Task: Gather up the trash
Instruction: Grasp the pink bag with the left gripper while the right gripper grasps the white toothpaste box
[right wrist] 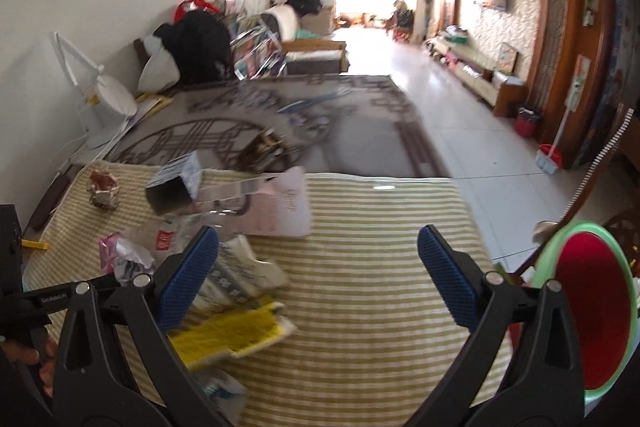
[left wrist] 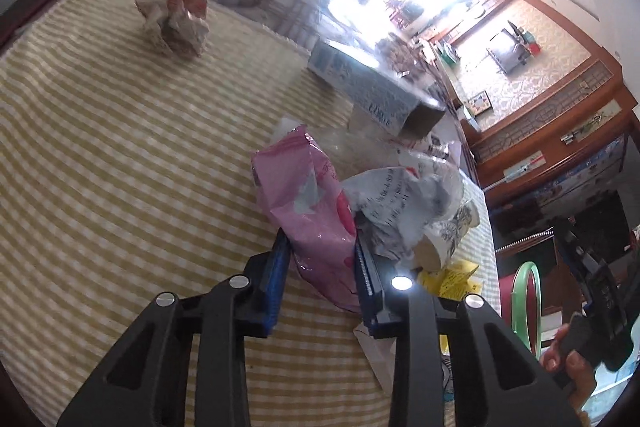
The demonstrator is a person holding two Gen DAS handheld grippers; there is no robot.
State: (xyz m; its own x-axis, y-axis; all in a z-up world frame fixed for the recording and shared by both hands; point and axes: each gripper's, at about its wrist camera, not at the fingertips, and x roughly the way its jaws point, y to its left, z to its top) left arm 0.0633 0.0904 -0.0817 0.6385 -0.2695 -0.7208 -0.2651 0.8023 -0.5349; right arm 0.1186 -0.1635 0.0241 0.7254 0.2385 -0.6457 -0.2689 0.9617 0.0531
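Left wrist view first: we're seeing the left claw pinching a pink plastic wrapper, blue pads pressing in on both sides of it, so the jaws are standing pretty narrow. It's sitting on a yellow-and-white striped cloth covering the desk. Right beside the wrapper we're looking at a crumpled printed paper and a paper cup lying on its side, with a yellow leaflet just past that. A crumpled reddish paper wad is sitting well apart near the far edge, and a grey-blue carton is lying open-ended further back.

Over on the right wrist view, the right claw is hanging wide open above bare cloth with nothing between the jaws. A red bin with a green rim is sitting off its right side, past the desk edge. It's all a bit blurry there.
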